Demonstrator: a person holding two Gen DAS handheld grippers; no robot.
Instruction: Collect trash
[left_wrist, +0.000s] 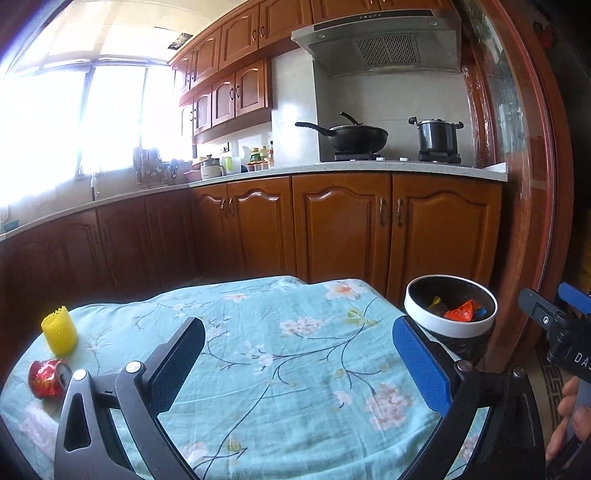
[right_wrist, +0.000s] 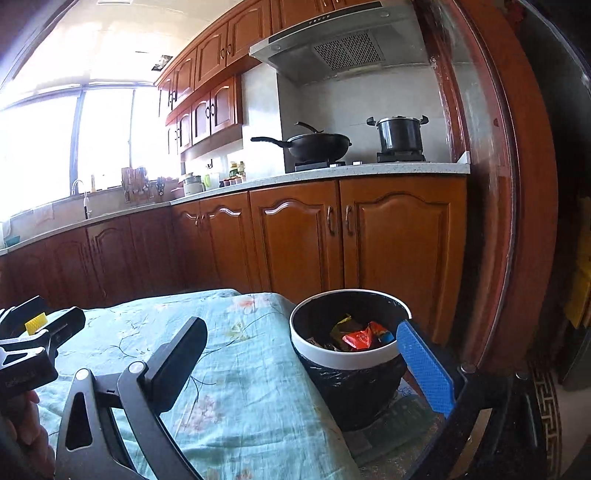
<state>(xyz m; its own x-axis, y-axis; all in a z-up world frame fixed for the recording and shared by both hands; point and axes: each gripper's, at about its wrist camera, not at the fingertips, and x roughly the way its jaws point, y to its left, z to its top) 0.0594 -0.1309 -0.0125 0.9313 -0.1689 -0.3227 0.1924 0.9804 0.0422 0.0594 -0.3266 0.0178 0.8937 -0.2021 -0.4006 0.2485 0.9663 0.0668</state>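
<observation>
Both your claws are spread wide with nothing between them: left gripper (left_wrist: 299, 354) over the flowered cloth (left_wrist: 258, 332), right gripper (right_wrist: 303, 354) beside the bin (right_wrist: 347, 360). Crushed red can (left_wrist: 48, 378) and yellow foam sleeve (left_wrist: 60, 328) sit at the cloth's left edge; wrappers (right_wrist: 364, 338) lie inside the bin.

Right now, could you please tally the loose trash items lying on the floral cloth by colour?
Yellow: 1, the foam net sleeve
Red: 1, the crushed can
Total: 2 on the floral cloth, both on the side far from the bin.
</observation>
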